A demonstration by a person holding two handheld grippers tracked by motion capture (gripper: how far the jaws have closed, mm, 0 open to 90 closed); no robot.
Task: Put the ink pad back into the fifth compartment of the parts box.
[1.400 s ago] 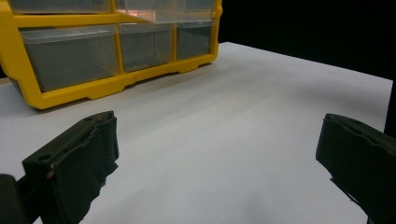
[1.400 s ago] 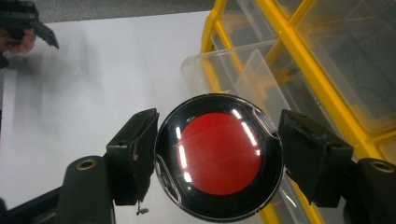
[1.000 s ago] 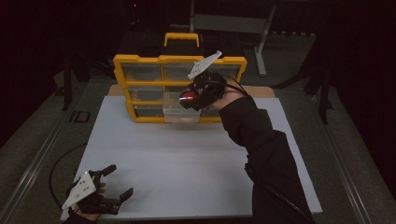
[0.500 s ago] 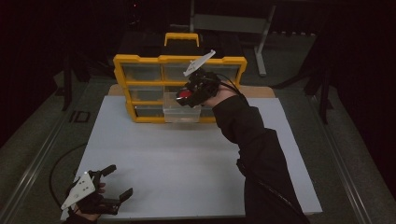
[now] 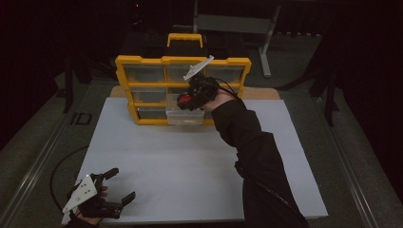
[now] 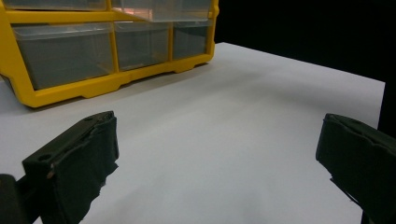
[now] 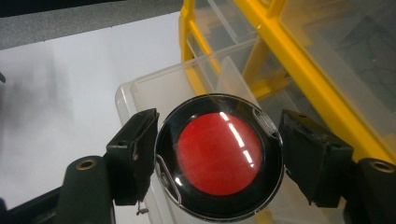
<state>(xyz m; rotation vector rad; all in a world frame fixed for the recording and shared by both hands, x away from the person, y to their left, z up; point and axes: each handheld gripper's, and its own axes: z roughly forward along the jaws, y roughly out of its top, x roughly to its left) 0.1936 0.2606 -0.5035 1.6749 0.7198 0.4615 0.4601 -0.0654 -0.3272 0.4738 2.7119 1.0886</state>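
A yellow organizer (image 5: 142,60) with clear drawers stands at the far edge of the white board (image 5: 190,161). One clear drawer (image 5: 177,115) of its bottom row is pulled out toward me. My right gripper (image 5: 186,100) hovers just above that drawer, shut on a round black case with a red centre (image 7: 218,156). In the right gripper view the drawer's rim (image 7: 140,88) lies right under the case, and its inside looks bare. At the near left corner my left gripper (image 5: 122,184) rests low and open, with nothing between its jaws (image 6: 217,154). In its view the organizer (image 6: 93,88) stands ahead.
The organizer has a yellow carry handle (image 5: 185,38) on top. Behind it stands a grey metal frame (image 5: 228,21). A black cable (image 5: 57,166) loops off the board's left edge. Dark floor surrounds the board.
My right gripper has sunk a little and drifted left with the round case, closer to the pulled-out drawer. The left gripper has kept still.
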